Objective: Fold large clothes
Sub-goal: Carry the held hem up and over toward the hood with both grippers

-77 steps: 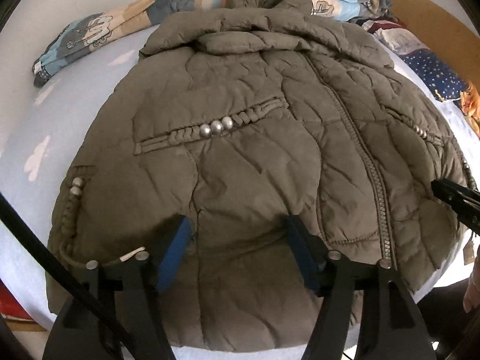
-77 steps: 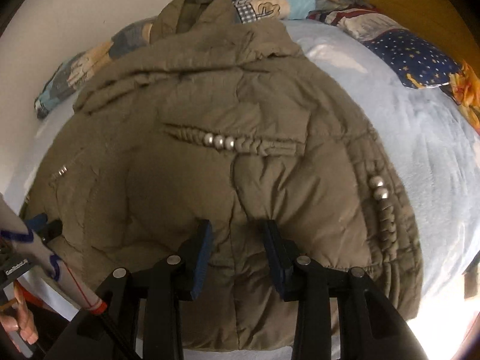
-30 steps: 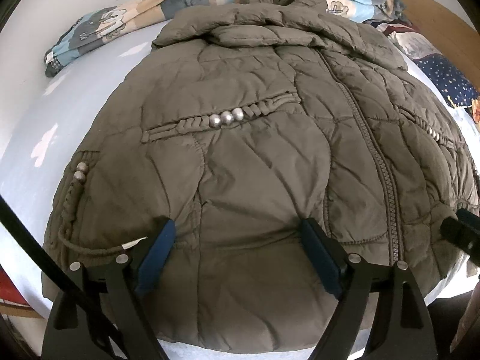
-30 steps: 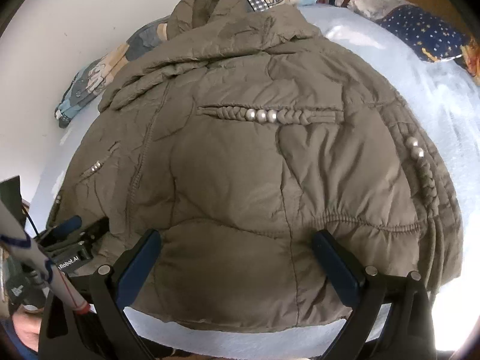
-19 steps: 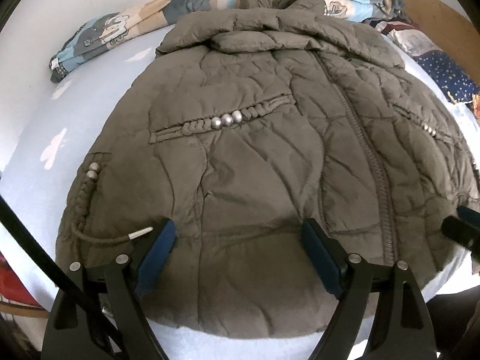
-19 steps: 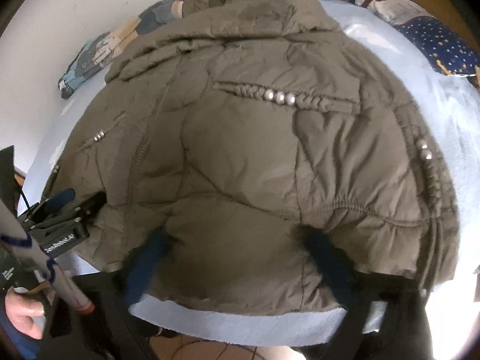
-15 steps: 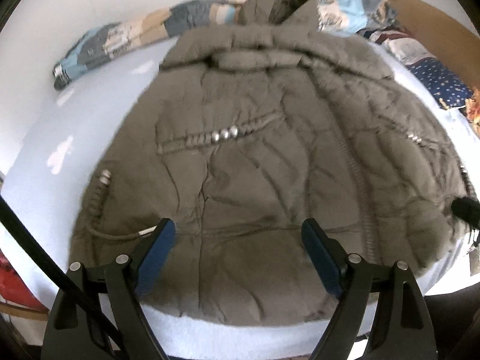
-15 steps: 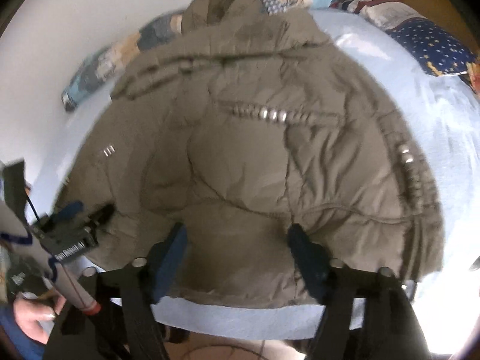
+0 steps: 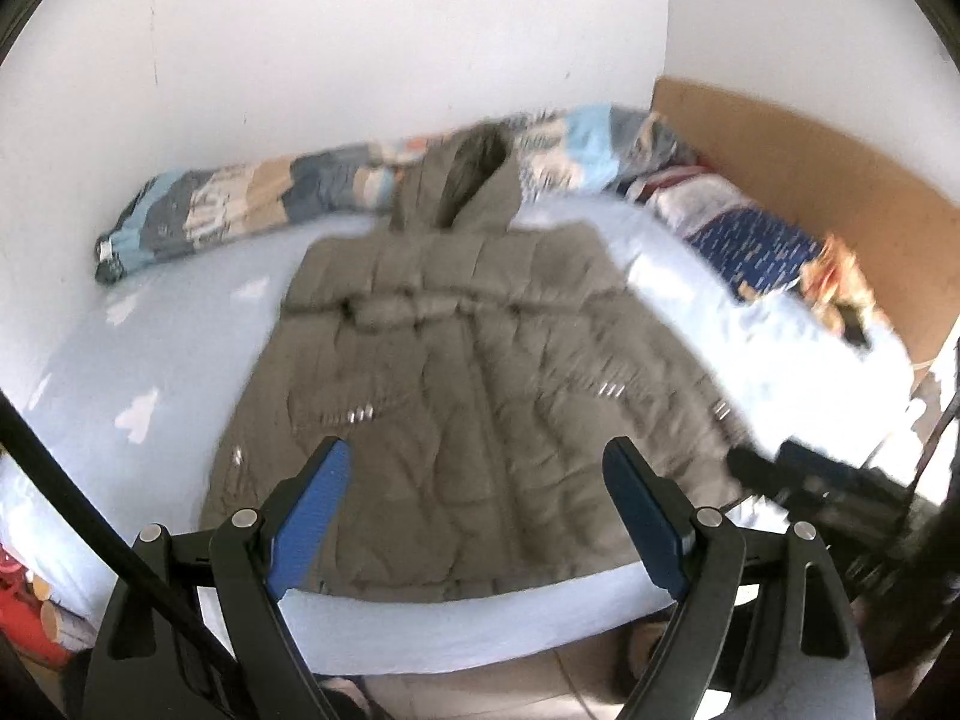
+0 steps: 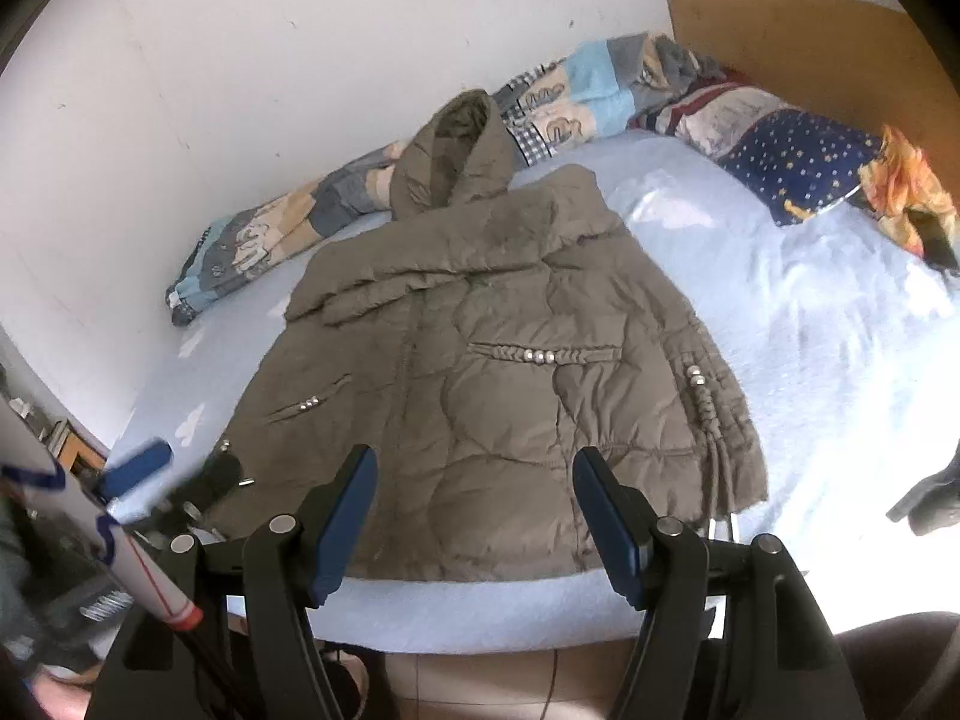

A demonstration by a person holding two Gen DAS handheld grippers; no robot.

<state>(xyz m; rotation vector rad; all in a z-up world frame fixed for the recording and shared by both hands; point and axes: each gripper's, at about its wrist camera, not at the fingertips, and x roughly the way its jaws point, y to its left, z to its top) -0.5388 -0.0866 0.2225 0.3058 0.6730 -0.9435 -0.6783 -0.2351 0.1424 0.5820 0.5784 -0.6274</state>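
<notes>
A: What are the two grippers doing?
B: The left gripper [image 9: 474, 516] and right gripper [image 10: 474, 516] both gape wide, holding nothing
A: And the jacket [image 10: 498, 384]?
B: Beyond them, flat on the blue bed [image 10: 810, 324], hood [image 10: 456, 150] toward the rolled quilt [image 10: 270, 240]

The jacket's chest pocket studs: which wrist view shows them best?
The right wrist view: the jacket is sharp there, and the pocket studs show as separate silver beads. In the left wrist view the same jacket is motion-blurred, its studs only faint streaks.
</notes>
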